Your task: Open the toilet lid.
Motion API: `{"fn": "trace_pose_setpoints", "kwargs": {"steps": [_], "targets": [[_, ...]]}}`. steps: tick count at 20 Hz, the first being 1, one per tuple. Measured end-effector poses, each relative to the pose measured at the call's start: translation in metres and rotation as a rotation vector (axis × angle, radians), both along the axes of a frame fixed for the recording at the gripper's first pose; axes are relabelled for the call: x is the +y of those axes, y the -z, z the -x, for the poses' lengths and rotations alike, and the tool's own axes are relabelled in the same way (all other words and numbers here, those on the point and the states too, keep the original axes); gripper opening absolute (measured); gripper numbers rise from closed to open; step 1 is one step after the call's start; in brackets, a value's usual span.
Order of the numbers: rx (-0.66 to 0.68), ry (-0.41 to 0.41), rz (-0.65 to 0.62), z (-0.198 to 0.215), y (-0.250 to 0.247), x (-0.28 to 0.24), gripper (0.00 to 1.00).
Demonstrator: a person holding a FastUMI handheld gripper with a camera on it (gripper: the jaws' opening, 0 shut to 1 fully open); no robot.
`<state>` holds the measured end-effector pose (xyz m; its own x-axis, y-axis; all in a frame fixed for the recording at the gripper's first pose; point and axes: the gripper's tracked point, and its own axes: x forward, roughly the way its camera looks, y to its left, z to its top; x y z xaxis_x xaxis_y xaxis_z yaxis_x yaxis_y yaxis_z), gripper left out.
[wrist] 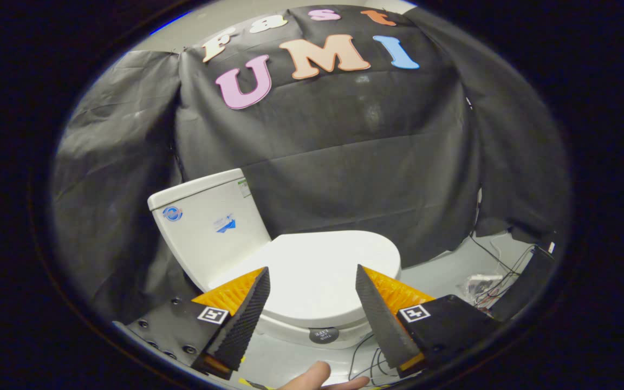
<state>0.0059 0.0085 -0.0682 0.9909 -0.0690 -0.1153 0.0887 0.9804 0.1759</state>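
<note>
While the gripper hangs wide open holding nothing, the toilet lid lies flat and shut ahead, its rounded front pointing away from the tank

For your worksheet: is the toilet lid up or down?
Down: the toilet lid lies flat over the bowl. The open gripper is not touching it.

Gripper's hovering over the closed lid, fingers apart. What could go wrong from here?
1. The toilet lid lies flat and closed, and the open gripper frames its top, not its edge; closing here would likely slip off the smooth surface.
2. The tank stands right behind the lid; a fast swing could bang the lid into it.
3. Loose cables lie on the floor beside the bowl and might snag.
</note>
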Motion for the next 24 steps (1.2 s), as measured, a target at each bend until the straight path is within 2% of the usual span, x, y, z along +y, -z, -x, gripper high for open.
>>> {"fn": "trace_pose_setpoints", "kwargs": {"steps": [4, 8, 10, 12, 16, 19, 21, 22, 24], "targets": [[0.063, 0.043, -0.154, 0.004, 0.026, -0.005, 0.99], [0.089, 0.093, -0.447, 0.007, 0.057, -0.009, 0.97], [0.110, 0.145, -0.585, 0.009, 0.082, -0.014, 0.97], [0.138, 0.172, -0.647, 0.012, 0.104, -0.016, 0.97], [0.112, 0.194, -0.782, 0.006, 0.122, -0.022, 0.97], [0.203, 0.255, -0.949, 0.004, 0.162, -0.014, 0.93], [0.278, 0.216, -1.048, -0.002, 0.187, 0.003, 0.92], [0.333, 0.183, -1.098, -0.008, 0.199, 0.020, 0.84], [0.250, 0.134, -1.159, -0.021, 0.187, 0.022, 0.70]]}}
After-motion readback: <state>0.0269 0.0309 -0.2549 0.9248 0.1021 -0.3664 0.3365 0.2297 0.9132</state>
